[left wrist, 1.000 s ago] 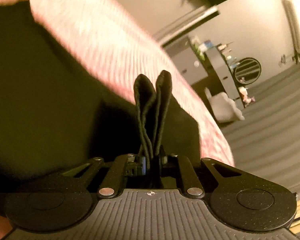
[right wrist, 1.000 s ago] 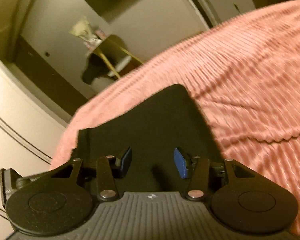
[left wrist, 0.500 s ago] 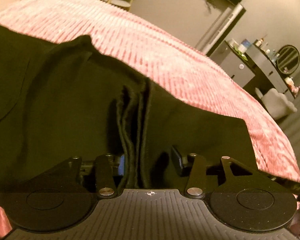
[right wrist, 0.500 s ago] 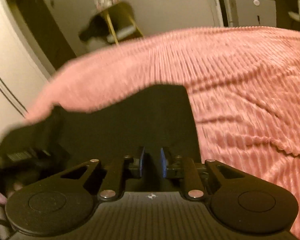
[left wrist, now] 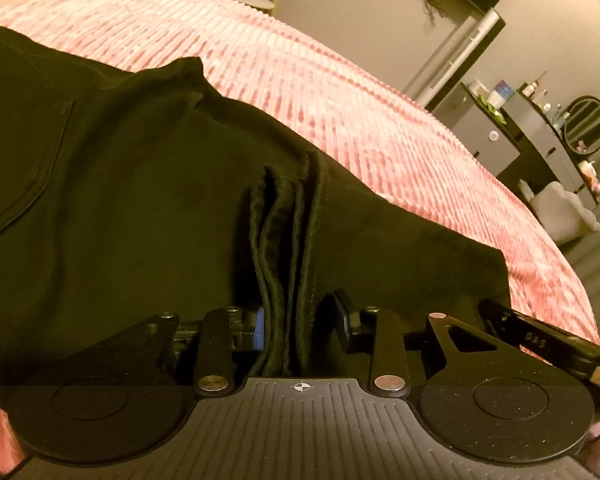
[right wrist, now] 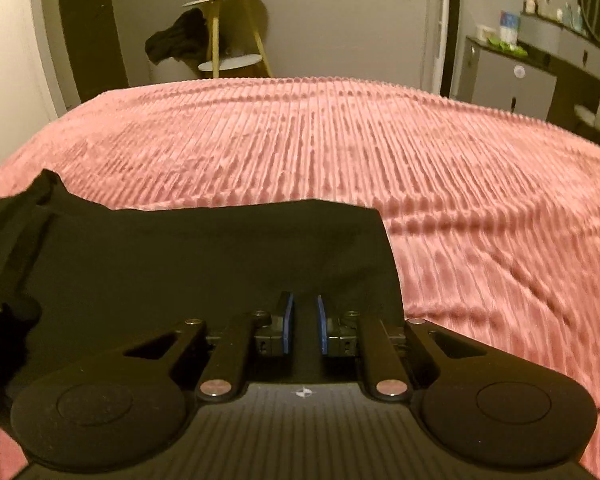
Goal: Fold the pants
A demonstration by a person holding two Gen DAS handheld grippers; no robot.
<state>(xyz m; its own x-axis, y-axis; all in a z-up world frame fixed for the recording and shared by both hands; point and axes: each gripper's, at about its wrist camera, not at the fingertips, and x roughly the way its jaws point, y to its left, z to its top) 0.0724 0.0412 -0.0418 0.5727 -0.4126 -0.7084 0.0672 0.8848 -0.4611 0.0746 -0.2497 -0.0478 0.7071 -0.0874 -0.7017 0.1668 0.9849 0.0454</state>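
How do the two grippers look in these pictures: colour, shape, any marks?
Both look alike. The left gripper and the right gripper are black, with a ribbed body, a small white cross mark on top, two round discs at the sides, silver rivets on the link bars and blue pads. No cable or sleeve shows.

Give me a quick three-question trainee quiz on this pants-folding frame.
1. Multiple choice: the pants lie on A) a wooden table, B) a pink ribbed bedspread, C) grey carpet.
2. True or false: folded pants layers stand between the jaws of the left gripper.
3. What is draped by the gold side table beyond the bedspread?
Key: 1 B. 2 True; the jaws have just been closing, with one pad clear of the cloth. 3 A dark garment.
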